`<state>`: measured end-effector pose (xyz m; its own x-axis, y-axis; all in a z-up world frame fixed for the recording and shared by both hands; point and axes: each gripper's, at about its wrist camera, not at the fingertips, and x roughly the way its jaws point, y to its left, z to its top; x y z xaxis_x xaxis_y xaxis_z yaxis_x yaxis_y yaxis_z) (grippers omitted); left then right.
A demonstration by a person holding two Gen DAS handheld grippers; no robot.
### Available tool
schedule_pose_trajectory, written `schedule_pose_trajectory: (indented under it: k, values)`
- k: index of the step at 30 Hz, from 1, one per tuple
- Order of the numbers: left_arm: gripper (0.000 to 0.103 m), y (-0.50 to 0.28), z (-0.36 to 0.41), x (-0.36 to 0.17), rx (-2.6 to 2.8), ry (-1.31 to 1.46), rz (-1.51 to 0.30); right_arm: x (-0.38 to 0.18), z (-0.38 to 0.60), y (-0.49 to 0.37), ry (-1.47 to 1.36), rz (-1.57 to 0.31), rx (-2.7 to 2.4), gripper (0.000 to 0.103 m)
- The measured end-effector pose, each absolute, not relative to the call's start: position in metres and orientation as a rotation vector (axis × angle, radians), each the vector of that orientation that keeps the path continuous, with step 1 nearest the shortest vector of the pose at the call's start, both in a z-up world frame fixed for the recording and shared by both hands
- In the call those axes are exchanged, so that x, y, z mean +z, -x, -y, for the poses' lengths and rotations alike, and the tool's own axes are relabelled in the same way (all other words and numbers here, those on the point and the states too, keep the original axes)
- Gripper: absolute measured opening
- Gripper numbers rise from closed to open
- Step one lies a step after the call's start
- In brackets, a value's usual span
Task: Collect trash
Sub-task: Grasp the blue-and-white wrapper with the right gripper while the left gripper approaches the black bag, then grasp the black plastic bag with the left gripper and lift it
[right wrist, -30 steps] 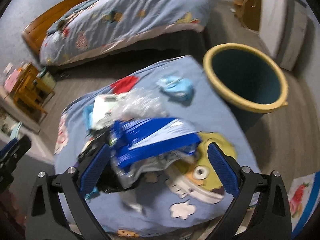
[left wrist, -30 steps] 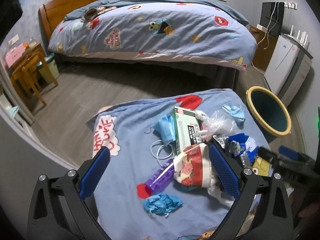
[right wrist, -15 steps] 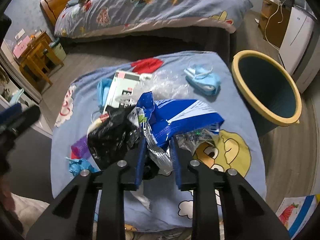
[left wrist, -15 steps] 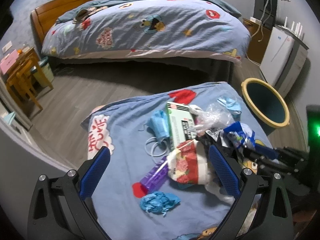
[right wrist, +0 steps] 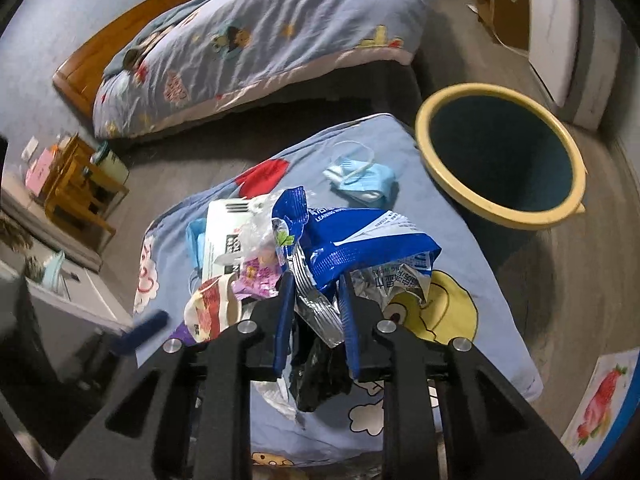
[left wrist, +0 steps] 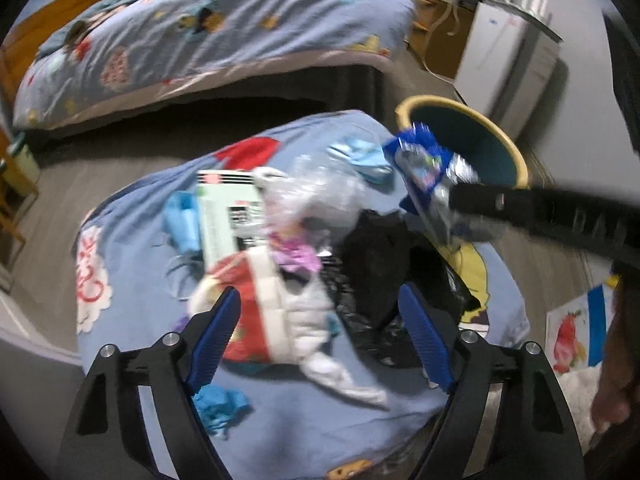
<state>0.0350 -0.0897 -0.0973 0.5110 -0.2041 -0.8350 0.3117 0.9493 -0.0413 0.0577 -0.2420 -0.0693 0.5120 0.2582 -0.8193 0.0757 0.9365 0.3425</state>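
Right wrist view: right gripper clamped narrow on a blue and silver wrapper, lifted above the worktop, which is draped in a blue cartoon cloth. Black bag hangs below the jaws. Yellow-rimmed bin stands on the floor at far right, just beside the worktop. Blue face mask lies at the far edge, near the bin. Left wrist view, blurred: left gripper wide, jaws just been closing a little, pads touching nothing, poised over a red and white packet and white tissue. White box at left.
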Motion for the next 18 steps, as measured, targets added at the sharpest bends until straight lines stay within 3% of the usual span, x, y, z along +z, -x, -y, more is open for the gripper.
schedule_pose_trajectory:
  k: [10, 18]
  values:
    - [0.082, -0.017, 0.14, -0.113, -0.441, -0.19, -1.01, -0.045, 0.31, -0.065, -0.504, -0.992, 0.039, 0.022]
    - [0.071, -0.018, 0.161, -0.135, -0.442, -0.25, -1.05, -0.016, 0.312, -0.081, -0.331, -0.981, 0.103, 0.022]
